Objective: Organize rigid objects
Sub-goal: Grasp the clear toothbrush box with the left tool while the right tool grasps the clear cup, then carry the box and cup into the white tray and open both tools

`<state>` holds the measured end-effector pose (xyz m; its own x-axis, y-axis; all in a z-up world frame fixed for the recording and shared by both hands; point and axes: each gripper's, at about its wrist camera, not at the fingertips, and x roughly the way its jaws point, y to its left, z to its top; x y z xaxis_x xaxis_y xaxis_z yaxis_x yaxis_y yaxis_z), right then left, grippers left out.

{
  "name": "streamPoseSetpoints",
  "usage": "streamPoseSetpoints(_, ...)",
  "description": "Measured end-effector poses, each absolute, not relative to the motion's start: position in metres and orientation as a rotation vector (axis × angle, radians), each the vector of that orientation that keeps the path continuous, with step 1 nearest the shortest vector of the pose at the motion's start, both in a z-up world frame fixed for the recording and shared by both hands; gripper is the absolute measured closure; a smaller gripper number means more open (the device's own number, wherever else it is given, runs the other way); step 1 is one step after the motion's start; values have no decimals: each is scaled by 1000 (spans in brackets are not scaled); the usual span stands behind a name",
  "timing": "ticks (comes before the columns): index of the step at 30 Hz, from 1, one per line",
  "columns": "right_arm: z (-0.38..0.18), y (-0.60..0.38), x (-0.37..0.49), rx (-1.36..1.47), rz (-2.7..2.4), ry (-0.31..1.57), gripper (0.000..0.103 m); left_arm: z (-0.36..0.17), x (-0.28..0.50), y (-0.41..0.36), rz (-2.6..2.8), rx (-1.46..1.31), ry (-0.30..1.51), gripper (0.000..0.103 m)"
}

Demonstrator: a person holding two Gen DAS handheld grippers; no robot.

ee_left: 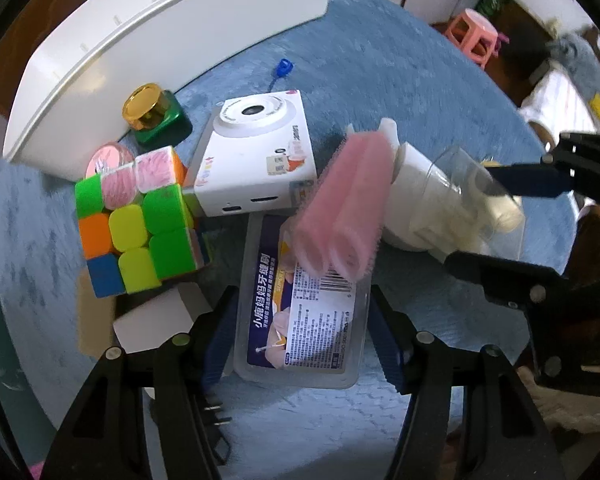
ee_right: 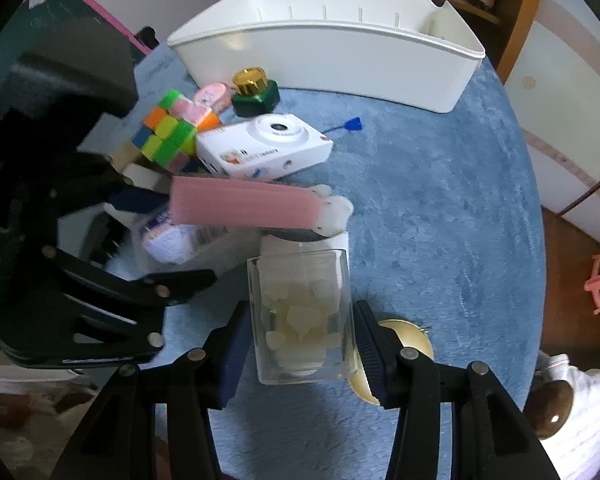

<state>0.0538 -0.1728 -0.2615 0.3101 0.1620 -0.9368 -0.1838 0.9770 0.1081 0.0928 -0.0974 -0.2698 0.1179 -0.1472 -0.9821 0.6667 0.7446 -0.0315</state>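
My left gripper (ee_left: 302, 340) is shut on a clear plastic box of interdental brushes (ee_left: 300, 312) with a purple label, held above the blue table. My right gripper (ee_right: 300, 344) is shut on a clear case (ee_right: 300, 316) holding a white brush with a pink bristle head (ee_right: 244, 208); the pink head (ee_left: 340, 204) hangs over the far end of the brush box. Behind stand a white toy camera (ee_left: 256, 160), a Rubik's cube (ee_left: 136, 220), a green bottle with a gold cap (ee_left: 152, 114) and a white bin (ee_right: 340, 40).
A small blue tag (ee_left: 282, 69) lies on the blue cloth (ee_right: 440, 200). A pink round tin (ee_left: 108, 158) sits behind the cube. A white block (ee_left: 156, 320) and a black plug (ee_left: 216, 420) lie near my left fingers. A gold lid (ee_right: 404, 344) lies under my right gripper. A pink stool (ee_left: 474, 36) stands beyond the table.
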Motion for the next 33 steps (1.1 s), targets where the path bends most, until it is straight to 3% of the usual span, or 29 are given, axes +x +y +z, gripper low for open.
streamPoseSetpoints(7, -236, -184, 56, 94, 272, 1192, 52, -243, 84, -84, -651, 371, 1319, 40)
streamPoseSetpoints(18, -188, -194, 58, 179, 328, 1107, 52, -156, 78, -46, -610, 264, 1136, 40)
streamPoseSetpoints(29, -98, -196, 94, 150, 332, 974, 52, -36, 147, -26, -466, 158, 861, 40)
streamPoseSetpoints(33, -63, -197, 128, 121, 276, 929, 52, -19, 182, -26, -444, 133, 810, 40)
